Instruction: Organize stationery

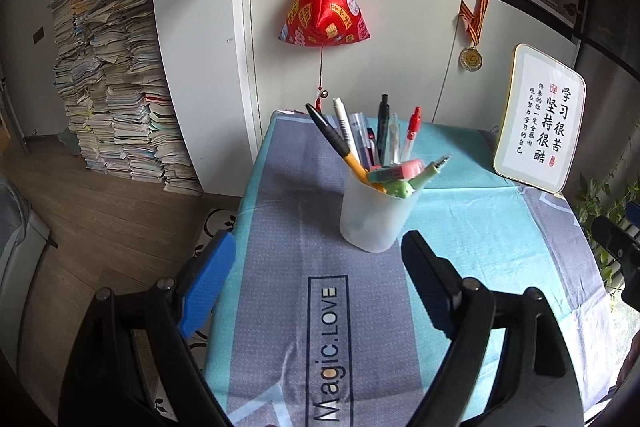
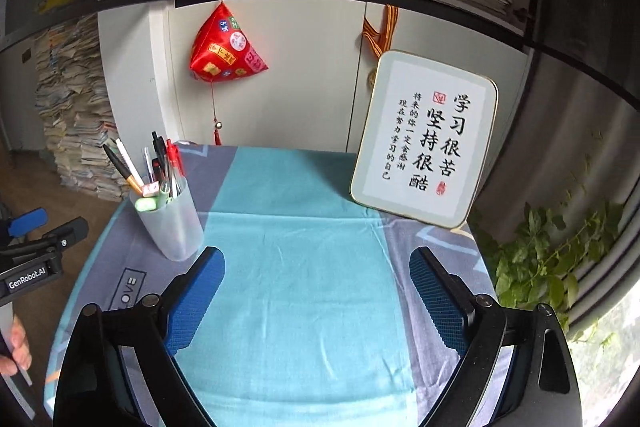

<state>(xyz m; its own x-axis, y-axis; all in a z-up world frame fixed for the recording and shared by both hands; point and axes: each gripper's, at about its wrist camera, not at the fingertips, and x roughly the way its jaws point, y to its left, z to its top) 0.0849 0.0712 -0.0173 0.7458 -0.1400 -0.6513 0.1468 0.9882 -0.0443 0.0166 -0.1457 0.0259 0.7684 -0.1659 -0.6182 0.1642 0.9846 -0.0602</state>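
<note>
1. The left hand-held gripper (image 1: 316, 279) points forward and down over the cloth-covered counter (image 1: 480, 247). Its jaws stand wide apart with nothing between them, only the cloth's printed lettering below.
2. The right hand-held gripper (image 2: 316, 291) also tilts downward. Its jaws are spread wide and empty, above the plain turquoise band of the cloth.
3. In the right wrist view, the left hand-held gripper's body shows at the far left edge, with a person's fingers (image 2: 16, 347) wrapped on its handle.
4. A translucent white cup (image 1: 374, 217) stands upright on the counter, just beyond the left hand-held gripper's fingertips and to the left of the right one, apart from both.
5. The cup holds pens (image 1: 384, 131) standing nearly upright, tips fanning outward. A black-and-yellow pen (image 1: 336, 143) leans to the left; a green pen (image 1: 424, 175) leans right over the rim. A pink eraser (image 1: 396, 169) lies across the top.
6. The counter's left edge drops to a wooden floor (image 1: 100, 219). A framed calligraphy sign (image 2: 426, 139) leans at the back right corner. The cloth between cup and sign lies bare and open.
7. White cabinet doors (image 2: 304, 67) close the far edge, with a red hanging ornament (image 1: 324, 7) above.
</note>
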